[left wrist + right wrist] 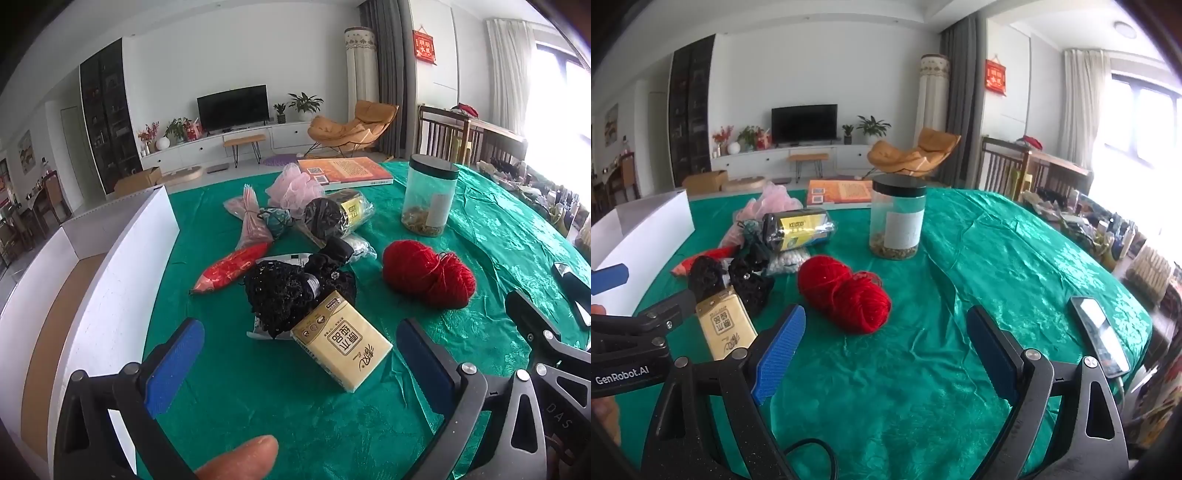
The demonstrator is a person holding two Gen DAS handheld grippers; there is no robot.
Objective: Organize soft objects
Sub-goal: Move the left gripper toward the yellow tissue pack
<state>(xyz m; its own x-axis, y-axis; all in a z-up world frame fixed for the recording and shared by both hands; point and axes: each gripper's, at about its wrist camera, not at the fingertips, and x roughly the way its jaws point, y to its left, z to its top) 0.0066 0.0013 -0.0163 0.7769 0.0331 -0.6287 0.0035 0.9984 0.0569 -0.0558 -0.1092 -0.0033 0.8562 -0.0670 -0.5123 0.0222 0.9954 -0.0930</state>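
A pile of soft things lies on the green tablecloth (295, 424): a yellow tissue pack (341, 341), black lace fabric (284, 291), a red packet (232, 269), a pink mesh sponge (295, 188), a wrapped black-and-yellow bundle (336, 214) and two red yarn balls (428, 273). My left gripper (295, 358) is open, just short of the tissue pack. My right gripper (886, 343) is open and empty, just in front of the red yarn (846, 291). The tissue pack (724, 328) lies to its left.
A white open box (110, 288) stands at the table's left edge. A clear jar with a black lid (430, 195) and an orange book (343, 171) stand behind the pile. A phone (1099, 338) lies at the right edge.
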